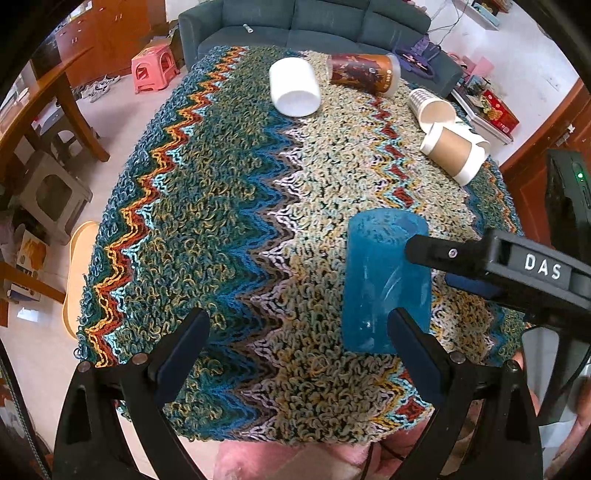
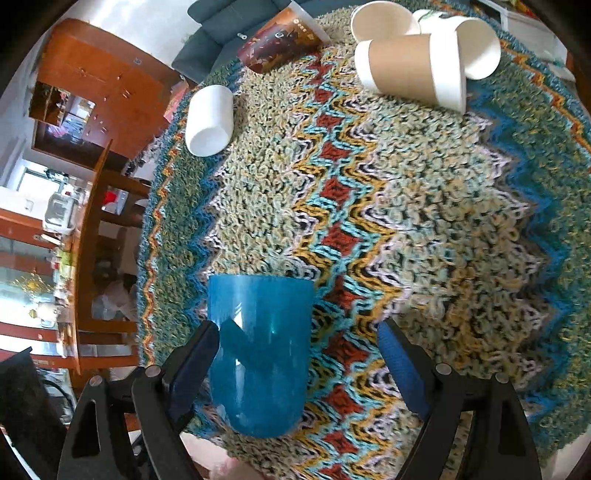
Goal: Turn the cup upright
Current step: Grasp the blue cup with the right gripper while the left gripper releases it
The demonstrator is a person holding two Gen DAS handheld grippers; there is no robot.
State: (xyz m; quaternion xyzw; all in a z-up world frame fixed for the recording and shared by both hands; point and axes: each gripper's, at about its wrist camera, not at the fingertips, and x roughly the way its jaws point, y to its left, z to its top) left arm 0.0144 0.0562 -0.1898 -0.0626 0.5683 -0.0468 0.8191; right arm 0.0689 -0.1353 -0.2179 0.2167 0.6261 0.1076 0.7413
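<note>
A translucent blue cup (image 1: 386,284) (image 2: 258,350) seems to lie on its side on the zigzag woven cloth (image 1: 221,206) (image 2: 424,221), near the table's front edge. In the right wrist view its wider end points away. My right gripper (image 2: 297,365) is open around it, the cup close against the left finger (image 2: 195,363) and well apart from the right finger. The left wrist view shows that gripper (image 1: 424,254) coming in from the right, against the cup's side. My left gripper (image 1: 299,350) is open and holds nothing, its right finger (image 1: 413,354) in front of the cup's near end.
At the far side of the table, all on their sides, lie a white cup (image 1: 294,85), a brown printed cup (image 1: 364,74), a stack of paper cups (image 1: 430,107) and a kraft-sleeved cup (image 1: 454,151). Beyond are a sofa (image 1: 295,22) and a pink stool (image 1: 153,72).
</note>
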